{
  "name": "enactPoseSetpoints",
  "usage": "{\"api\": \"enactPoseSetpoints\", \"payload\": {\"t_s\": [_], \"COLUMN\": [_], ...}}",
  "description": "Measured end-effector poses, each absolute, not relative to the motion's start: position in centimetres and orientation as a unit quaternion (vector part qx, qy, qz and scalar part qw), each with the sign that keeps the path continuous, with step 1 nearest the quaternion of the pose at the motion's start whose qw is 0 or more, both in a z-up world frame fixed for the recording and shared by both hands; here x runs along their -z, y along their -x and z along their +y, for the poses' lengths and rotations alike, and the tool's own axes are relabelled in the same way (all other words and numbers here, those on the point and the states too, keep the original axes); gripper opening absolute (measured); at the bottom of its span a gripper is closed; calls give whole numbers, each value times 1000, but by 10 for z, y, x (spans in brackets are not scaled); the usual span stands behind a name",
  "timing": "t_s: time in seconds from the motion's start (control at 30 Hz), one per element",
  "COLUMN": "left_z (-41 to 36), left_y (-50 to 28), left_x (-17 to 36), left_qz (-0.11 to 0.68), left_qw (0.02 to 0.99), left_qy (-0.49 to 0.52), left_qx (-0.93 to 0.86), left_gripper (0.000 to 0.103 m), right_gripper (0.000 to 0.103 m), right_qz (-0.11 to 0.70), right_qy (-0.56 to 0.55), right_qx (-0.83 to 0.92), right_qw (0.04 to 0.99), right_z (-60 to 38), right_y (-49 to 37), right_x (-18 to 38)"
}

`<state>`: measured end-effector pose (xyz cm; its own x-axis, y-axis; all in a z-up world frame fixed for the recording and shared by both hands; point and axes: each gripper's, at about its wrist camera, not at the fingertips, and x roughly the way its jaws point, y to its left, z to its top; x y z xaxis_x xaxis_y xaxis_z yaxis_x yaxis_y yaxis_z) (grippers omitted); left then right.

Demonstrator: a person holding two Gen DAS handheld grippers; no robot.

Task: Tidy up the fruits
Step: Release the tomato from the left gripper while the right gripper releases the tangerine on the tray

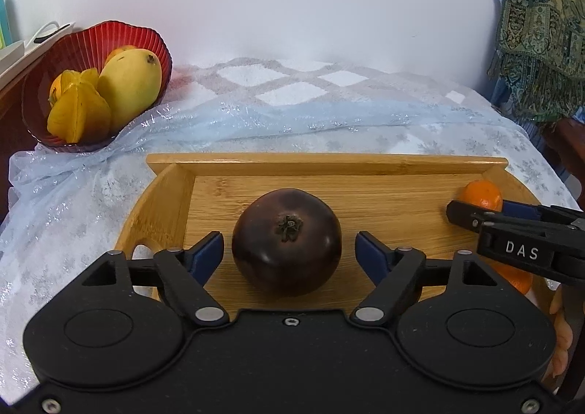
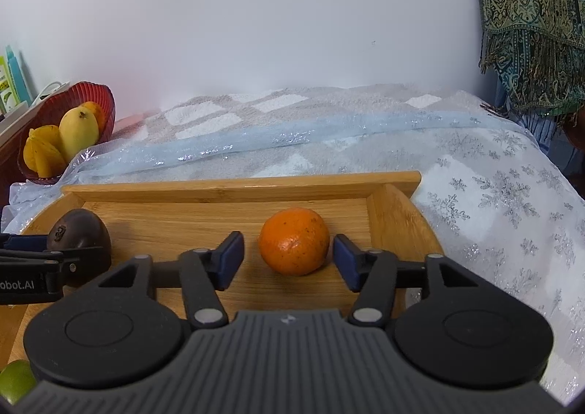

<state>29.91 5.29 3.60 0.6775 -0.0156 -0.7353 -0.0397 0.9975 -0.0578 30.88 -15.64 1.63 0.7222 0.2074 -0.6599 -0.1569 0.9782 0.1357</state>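
Here both grippers stand released over the wooden tray [image 1: 329,167], each with a fruit sitting free between its spread blue pads. The left gripper [image 1: 289,249] brackets a dark purple fruit [image 1: 287,242], stem end facing the camera, resting on the tray floor with a clear gap at either side. The right gripper [image 2: 289,256] brackets an orange [image 2: 293,241] in the same way, nearer the tray's right wall, the pads not touching its skin. Neither fruit has a long axis to speak of; both are round, so the jaws need no turning, only closing or pulling back. The red bowl [image 1: 153,37], holding a mango [image 1: 129,85], a star fruit [image 1: 78,114] and another fruit behind them, lies well apart at the far left, off the tray on the cloth-covered counter [image 2: 493,202]. That puts the left gripper nearer the bowl than the right. My reading is that the fruits either have been set down here or are about to be picked; the frames do not settle which.
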Motion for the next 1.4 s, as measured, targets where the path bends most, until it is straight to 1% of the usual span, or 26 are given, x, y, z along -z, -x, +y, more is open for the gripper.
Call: {"api": "enactPoseSetpoints", "payload": {"t_s": [0.07, 0.23, 0.3, 0.47, 0.6, 0.77, 1.03, 1.07, 1.13, 1.27, 1.4], "left_z": [53, 53, 52, 54, 55, 51, 49, 51, 56, 68, 78], "left_y": [-298, -292, -289, -274, -255, -230, -186, -179, -166, -140, -115], "left_x": [-37, -42, -43, -48, -53, -56, -70, -72, -73, -70, -60], "left_qz": [399, 394, 392, 384, 375, 374, 323, 312, 297, 284, 281], "left_qw": [916, 918, 919, 922, 926, 927, 946, 950, 955, 957, 957], "left_qy": [35, 36, 36, 41, 36, 20, -4, -1, 13, 54, 76], "left_qx": [-6, -2, 2, 12, 19, 23, 20, 21, 19, 21, 11], "left_gripper": [84, 89, 89, 89, 93, 94, 97, 99, 99, 100, 100], "right_gripper": [79, 83, 85, 87, 89, 90, 90, 90, 90, 90, 90], "right_qz": [359, 351, 347, 332, 319, 308, 266, 262, 260, 260, 243], "right_qy": [-33, -30, -29, -17, -18, -26, 3, 4, -4, -27, -36], "right_qx": [-99, -95, -93, -90, -88, -97, -94, -93, -93, -99, -102], "right_qw": [928, 931, 933, 939, 943, 946, 959, 960, 961, 960, 964], "right_z": [-155, -155, -156, -153, -152, -152, -149, -150, -154, -162, -165], "right_y": [-307, -301, -298, -286, -273, -253, -205, -197, -184, -161, -135], "right_x": [-17, -21, -24, -29, -35, -41, -48, -47, -47, -42, -38]}}
